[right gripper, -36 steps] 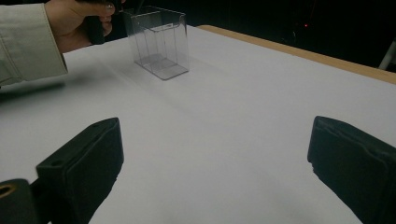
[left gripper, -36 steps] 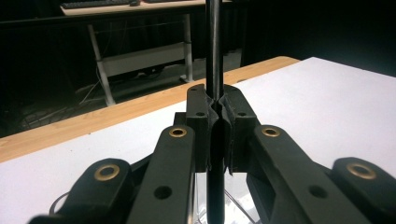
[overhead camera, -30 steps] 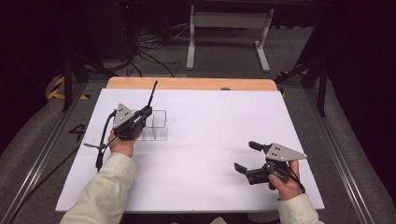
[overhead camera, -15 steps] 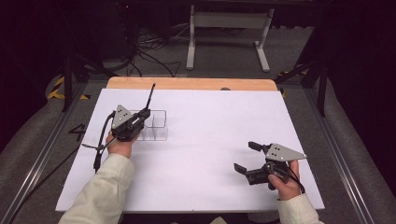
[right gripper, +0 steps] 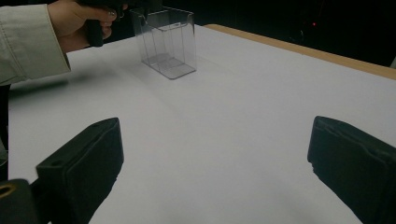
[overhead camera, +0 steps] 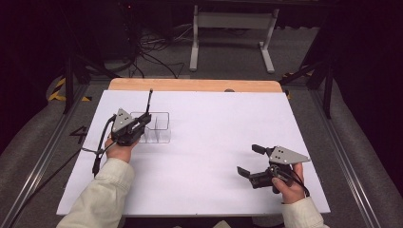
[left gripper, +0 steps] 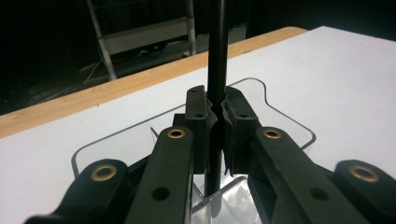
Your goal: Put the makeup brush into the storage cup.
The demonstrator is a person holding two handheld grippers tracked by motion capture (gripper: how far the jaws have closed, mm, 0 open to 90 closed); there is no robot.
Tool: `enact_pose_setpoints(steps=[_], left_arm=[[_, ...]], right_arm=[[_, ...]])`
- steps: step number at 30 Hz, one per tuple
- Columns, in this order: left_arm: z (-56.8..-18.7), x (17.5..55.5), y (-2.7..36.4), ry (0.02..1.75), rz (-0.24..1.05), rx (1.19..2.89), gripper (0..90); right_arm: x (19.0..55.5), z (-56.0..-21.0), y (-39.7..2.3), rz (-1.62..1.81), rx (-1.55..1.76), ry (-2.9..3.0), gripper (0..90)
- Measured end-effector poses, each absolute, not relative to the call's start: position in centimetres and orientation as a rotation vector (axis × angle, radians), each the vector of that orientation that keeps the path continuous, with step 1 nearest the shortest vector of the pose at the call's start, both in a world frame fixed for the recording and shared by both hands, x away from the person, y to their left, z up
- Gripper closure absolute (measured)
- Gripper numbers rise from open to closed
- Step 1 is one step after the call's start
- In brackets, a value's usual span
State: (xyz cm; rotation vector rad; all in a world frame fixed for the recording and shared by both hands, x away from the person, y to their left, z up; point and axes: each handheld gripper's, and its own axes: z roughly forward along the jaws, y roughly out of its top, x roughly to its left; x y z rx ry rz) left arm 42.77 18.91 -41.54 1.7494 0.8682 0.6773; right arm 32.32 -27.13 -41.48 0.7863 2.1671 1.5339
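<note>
Left hand-held gripper [overhead camera: 142, 124] clamps a thin black rod [left gripper: 217, 56] upright over the clear box [overhead camera: 159, 128], far left on desk [overhead camera: 214, 123], prob. to drop it in. Right hand-held gripper [overhead camera: 251, 160] idles near right, jaws wide, empty.

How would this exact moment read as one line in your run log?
left gripper: shut on black rod, over clear box | right gripper: open, empty, apart | white table
</note>
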Motion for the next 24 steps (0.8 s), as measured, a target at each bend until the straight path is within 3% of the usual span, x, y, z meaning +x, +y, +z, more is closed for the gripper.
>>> enact_pose_setpoints(steps=[9,11,12,13,15,18,24], left_arm=[[-41.6,42.7,19.0,0.862,0.662,1.77,80.7],[-41.6,42.8,19.2,0.848,0.61,1.744,66.8],[-41.6,42.8,19.2,0.848,0.61,1.744,50.9],[-41.5,42.8,19.2,0.856,0.578,1.734,50.9],[-41.3,42.5,19.2,0.842,0.547,1.721,37.2],[-41.0,42.2,19.3,0.822,0.53,1.728,28.2],[-40.2,41.1,19.7,0.784,0.503,1.719,20.3]], right_arm=[[32.3,-41.5,-27.1,1.53,0.784,2.171,3.9],[32.3,-41.5,-27.1,1.527,0.783,2.17,3.9],[32.3,-41.5,-27.1,1.527,0.783,2.17,3.9],[32.3,-41.5,-27.1,1.527,0.784,2.17,3.9],[32.3,-41.5,-27.1,1.525,0.785,2.17,3.9],[32.3,-41.5,-27.1,1.517,0.788,2.173,3.9],[32.4,-41.5,-27.4,1.526,0.799,2.153,3.9]])
